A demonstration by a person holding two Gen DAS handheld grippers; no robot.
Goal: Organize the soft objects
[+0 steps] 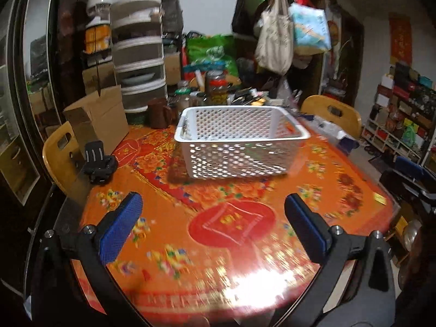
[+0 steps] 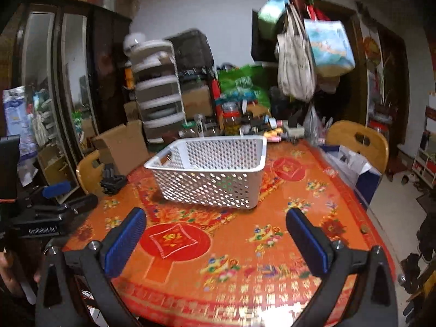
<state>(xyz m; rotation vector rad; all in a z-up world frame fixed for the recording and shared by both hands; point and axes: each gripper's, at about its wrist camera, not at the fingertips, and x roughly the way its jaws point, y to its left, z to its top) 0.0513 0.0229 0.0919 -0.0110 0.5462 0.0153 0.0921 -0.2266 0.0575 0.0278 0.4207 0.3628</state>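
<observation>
Both tools are empty: your left gripper (image 1: 212,226) and your right gripper (image 2: 215,241) each hover above the near part of the table with their blue-padded fingers (image 1: 121,229) spread wide and nothing between them. The white perforated plastic basket (image 1: 239,144) stands upright in the middle of the round table (image 1: 272,245), ahead of both grippers and well apart from them; something pale seems to lie low against its inner wall, but the holes and the blur do not allow it to be identified. No soft object is plainly visible on the bare tabletop in either view, so treat the step in hand as locating the next item to collect. Steady both tools first, since both views are smeared by motion. When you find a soft item, approach it from above with the fingers wide, close on its bulk rather than on a loose edge, and lift it clear of the basket rim before lowering it inside. The surface is a glossy orange and red floral tablecloth (image 2: 245,259) with strong glare near the front edge; expect limp items to slide on it. Around the table stand yellow wooden chairs (image 2: 359,141), a brown cardboard box (image 1: 100,120), a small black camera mount (image 1: 99,163), jars and a stack of drawers, with cloth bags hanging behind.
</observation>
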